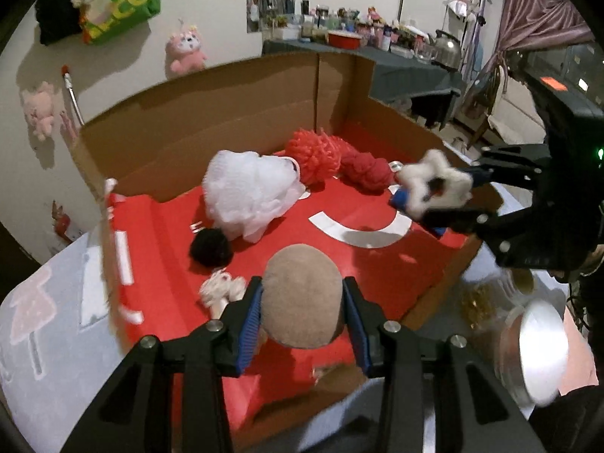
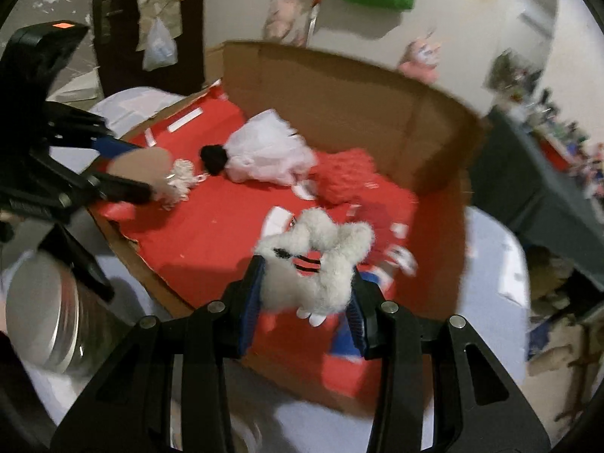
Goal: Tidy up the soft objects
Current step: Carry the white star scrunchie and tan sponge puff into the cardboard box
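Left gripper clamped on rounded tan plush ball, its underside hidden behind blue finger pads.

Right gripper clamped on fuzzy white star-shaped plush, motion-blurred.

Both held over red-lined cardboard box.

Ahead of left gripper: white mesh puff, black pompom, red yarn bundle, partly hidden behind the puff.

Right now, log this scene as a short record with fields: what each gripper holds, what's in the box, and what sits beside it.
left gripper: shut on a tan cushion, held over the near part of the box
right gripper: shut on a white fluffy toy, over the box
box: cardboard, open, red lining
already in box: white puff, black pompom, red yarn bundle
beside box: metal tin
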The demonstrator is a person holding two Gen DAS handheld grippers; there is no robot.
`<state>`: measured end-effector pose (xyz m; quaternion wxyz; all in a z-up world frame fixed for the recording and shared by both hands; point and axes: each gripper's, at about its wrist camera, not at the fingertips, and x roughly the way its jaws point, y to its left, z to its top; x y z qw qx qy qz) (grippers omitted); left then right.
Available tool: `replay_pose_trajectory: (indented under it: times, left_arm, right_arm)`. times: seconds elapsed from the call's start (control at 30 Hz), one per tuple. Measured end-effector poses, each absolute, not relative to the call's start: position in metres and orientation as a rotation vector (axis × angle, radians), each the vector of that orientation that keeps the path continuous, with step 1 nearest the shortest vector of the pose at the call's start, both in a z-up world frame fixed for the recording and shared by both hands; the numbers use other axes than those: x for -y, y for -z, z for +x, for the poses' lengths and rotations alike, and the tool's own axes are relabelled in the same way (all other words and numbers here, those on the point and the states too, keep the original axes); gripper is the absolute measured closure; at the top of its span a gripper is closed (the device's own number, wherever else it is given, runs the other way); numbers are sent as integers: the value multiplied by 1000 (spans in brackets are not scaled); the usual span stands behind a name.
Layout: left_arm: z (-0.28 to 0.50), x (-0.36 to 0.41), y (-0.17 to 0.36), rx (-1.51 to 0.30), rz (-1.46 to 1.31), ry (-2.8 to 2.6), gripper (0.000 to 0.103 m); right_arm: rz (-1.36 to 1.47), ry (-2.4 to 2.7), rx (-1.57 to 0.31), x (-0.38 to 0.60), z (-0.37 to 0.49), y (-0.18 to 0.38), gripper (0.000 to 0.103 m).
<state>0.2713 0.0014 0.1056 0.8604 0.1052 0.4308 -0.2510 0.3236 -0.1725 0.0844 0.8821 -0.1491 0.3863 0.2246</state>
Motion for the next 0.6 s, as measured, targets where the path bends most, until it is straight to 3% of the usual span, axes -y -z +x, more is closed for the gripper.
replay_pose_trajectory:
  times: [0.6]
  left_arm:
    - [338, 33, -66, -1063, 315, 505, 57]
  right_arm:
    - [-248, -563, -1098, 143, 410, -42, 64]
